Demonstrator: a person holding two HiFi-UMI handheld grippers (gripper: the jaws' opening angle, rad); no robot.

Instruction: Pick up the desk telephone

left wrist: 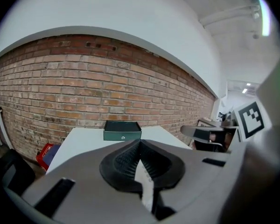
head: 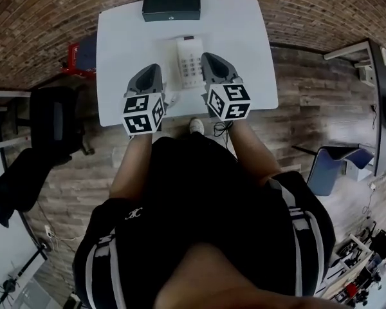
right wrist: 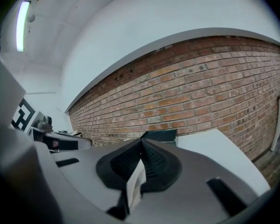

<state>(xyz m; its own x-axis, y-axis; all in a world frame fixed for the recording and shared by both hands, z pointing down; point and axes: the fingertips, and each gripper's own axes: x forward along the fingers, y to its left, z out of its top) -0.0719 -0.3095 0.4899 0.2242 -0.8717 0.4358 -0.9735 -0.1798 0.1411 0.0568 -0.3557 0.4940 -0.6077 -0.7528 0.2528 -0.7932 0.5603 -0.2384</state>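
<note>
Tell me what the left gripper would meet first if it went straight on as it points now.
Probably the dark green box, in line with the left gripper's tips; maybe the table first. Depth is unclear.

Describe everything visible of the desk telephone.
The desk telephone is a white, plastic-looking oblong with a grid of small keys and a small dark mark at its far end. It lies flat on the white table, between the left gripper and the right gripper; contact cannot be told.

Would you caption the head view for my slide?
Shut left gripper and right gripper flank the telephone on the table; box beyond.
</note>
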